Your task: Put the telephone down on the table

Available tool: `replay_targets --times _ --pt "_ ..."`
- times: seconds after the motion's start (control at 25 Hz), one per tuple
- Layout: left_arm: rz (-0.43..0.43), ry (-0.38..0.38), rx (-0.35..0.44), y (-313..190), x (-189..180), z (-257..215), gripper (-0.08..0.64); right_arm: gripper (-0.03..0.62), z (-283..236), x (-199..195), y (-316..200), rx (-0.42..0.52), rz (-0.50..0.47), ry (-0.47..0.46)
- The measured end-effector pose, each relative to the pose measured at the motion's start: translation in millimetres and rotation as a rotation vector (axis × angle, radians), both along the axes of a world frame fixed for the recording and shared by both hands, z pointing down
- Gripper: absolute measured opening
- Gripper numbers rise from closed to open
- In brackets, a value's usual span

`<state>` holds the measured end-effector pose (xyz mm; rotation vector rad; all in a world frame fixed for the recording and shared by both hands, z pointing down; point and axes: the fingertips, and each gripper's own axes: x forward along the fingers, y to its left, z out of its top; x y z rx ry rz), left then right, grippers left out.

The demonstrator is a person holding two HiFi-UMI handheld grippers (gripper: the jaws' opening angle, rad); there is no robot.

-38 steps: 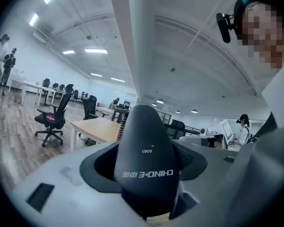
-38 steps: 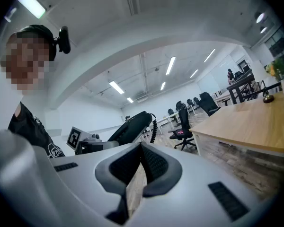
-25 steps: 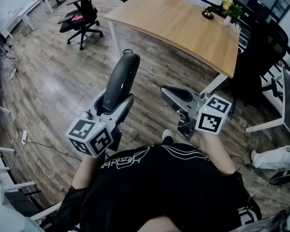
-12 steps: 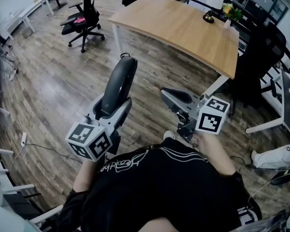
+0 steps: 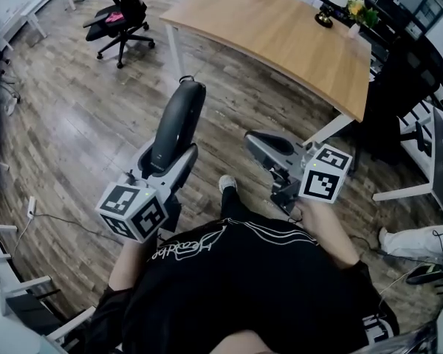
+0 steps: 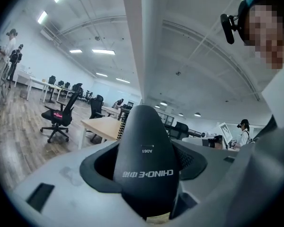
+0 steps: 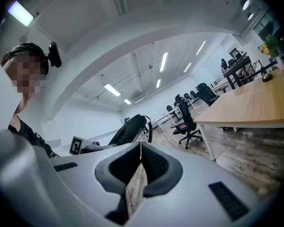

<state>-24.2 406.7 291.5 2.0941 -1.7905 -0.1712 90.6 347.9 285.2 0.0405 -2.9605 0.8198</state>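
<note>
— Where's the phone (image 5: 179, 115)?
— Clamped in the left gripper (image 5: 170, 159), up over the floor (image 5: 81, 124), well short of the table (image 5: 280, 35).
— Right gripper (image 5: 269, 147)?
— Jaws pressed together, empty.

One overhead camera, two low ones
Head view looks steeply down from above; both gripper views tilt upward, the left close behind the telephone handset (image 6: 146, 169); all three share the wooden bench (image 5: 280, 35) and black office chair (image 5: 130, 2).
</note>
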Motion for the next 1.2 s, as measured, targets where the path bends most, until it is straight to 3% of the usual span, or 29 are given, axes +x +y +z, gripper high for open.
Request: replay_targets --times 0.28,0.72,1.2 --pt "-0.012 -0.015 -0.047 -80.7 -27.2 15.5 0.288 0.040 18.7 -31.9 -90.3 -0.050 -0.009 0.004" --pt "-0.011 -0.036 -0.093 -248.4 -76.4 27.2 0.288 0.040 39.3 -74.0 -253.4 -0.090 -0.007 0.034" --pt "0.079 -0.071 -0.055 -344.4 -58.6 11.6 0.288 0.040 21.3 -73.0 -332.6 -0.046 0.028 -0.009"
